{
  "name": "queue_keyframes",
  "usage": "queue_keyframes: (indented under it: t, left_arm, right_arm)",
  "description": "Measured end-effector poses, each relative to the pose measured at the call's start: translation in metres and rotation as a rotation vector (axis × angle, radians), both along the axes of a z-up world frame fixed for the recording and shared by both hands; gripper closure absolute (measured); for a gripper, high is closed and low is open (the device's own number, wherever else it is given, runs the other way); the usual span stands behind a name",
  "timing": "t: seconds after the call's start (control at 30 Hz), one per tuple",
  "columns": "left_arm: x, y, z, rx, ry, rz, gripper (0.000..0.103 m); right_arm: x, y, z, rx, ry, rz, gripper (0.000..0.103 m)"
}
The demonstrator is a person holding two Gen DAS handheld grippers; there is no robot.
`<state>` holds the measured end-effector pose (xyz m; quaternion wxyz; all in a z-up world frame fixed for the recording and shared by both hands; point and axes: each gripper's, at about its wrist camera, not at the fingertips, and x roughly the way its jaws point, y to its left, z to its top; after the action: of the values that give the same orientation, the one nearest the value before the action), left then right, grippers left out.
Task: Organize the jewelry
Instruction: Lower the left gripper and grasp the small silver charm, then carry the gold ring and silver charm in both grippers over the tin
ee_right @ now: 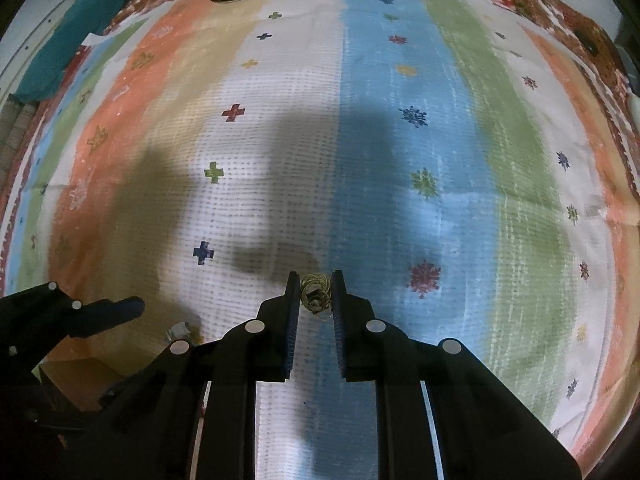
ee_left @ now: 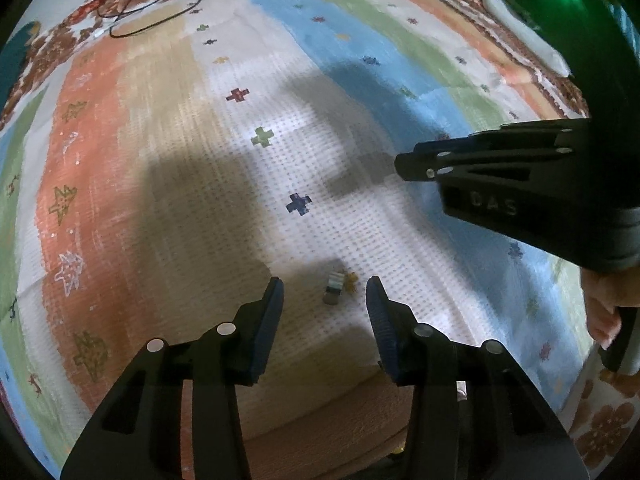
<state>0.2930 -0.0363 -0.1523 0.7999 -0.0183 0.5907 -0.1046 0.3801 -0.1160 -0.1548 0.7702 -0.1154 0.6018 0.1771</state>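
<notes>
Right claw (ee_right: 316, 280) pinches a wire trinket (ee_right: 316, 294) by its tips (barely), so a jolt could drop it; left claw (ee_left: 325, 288) hangs open over a ring (ee_left: 334, 290).

The small pale piece (ee_left: 335, 289) on the striped cloth (ee_left: 280, 168) between the left claw (ee_left: 325, 300) fingers is too blurred to identify. The tangled gold item (ee_right: 316, 294) is half hidden by the right claw (ee_right: 316, 300). The hand (ee_left: 604, 308) is cut off at the right edge.
</notes>
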Motion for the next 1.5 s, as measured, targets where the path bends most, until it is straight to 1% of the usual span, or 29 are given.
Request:
queue_keyframes:
  t: [0.03, 0.1, 0.17, 0.27, 0.33, 0.43, 0.5, 0.67, 0.8, 0.9, 1.07, 1.17, 1.3, 1.5]
  left_arm:
    - [0.001, 0.0, -0.001, 0.002, 0.008, 0.004, 0.066]
    - [0.003, -0.002, -0.002, -0.004, 0.014, 0.004, 0.072]
    - [0.005, -0.005, -0.006, 0.008, 0.031, -0.004, 0.072]
    - [0.006, -0.008, -0.008, 0.016, 0.032, -0.009, 0.076]
    - [0.007, -0.01, -0.01, 0.028, 0.034, -0.012, 0.085]
    - [0.008, -0.016, -0.014, 0.038, 0.044, -0.026, 0.091]
    - [0.008, -0.019, -0.015, 0.052, 0.035, -0.032, 0.095]
    - [0.008, -0.02, -0.014, 0.07, 0.024, -0.032, 0.095]
    - [0.006, -0.015, -0.006, 0.064, 0.004, 0.001, 0.095]
    - [0.002, -0.009, 0.001, 0.06, -0.008, 0.021, 0.095]
    - [-0.007, 0.008, 0.012, 0.035, -0.02, 0.095, 0.095]
    - [-0.014, 0.019, 0.02, 0.041, -0.034, 0.141, 0.095]
    - [-0.024, 0.034, 0.031, 0.039, -0.061, 0.208, 0.095]
    - [-0.038, 0.051, 0.046, 0.057, -0.093, 0.259, 0.095]
  right_arm:
    - [0.0, -0.001, 0.0, -0.001, 0.001, -0.001, 0.087]
    - [0.0, 0.0, -0.003, -0.004, 0.005, -0.005, 0.087]
    - [0.001, -0.001, -0.005, -0.009, 0.011, -0.006, 0.086]
    - [0.002, -0.004, -0.007, -0.033, 0.003, -0.001, 0.087]
    - [0.004, -0.008, -0.008, -0.026, 0.008, -0.012, 0.087]
    - [0.003, -0.011, -0.008, -0.023, 0.008, -0.011, 0.087]
    - [0.002, -0.01, -0.008, -0.024, 0.005, -0.003, 0.086]
    - [-0.003, -0.006, -0.006, -0.027, -0.005, 0.014, 0.086]
    - [-0.009, -0.003, -0.001, -0.019, -0.013, 0.023, 0.086]
    - [-0.014, -0.004, 0.006, -0.017, -0.05, 0.022, 0.086]
    - [-0.024, 0.006, 0.015, -0.023, -0.091, 0.058, 0.086]
    - [-0.028, 0.009, 0.017, -0.001, -0.088, 0.056, 0.086]
    - [-0.036, 0.019, 0.023, 0.011, -0.099, 0.082, 0.086]
    - [-0.051, 0.028, 0.035, 0.048, -0.114, 0.102, 0.086]
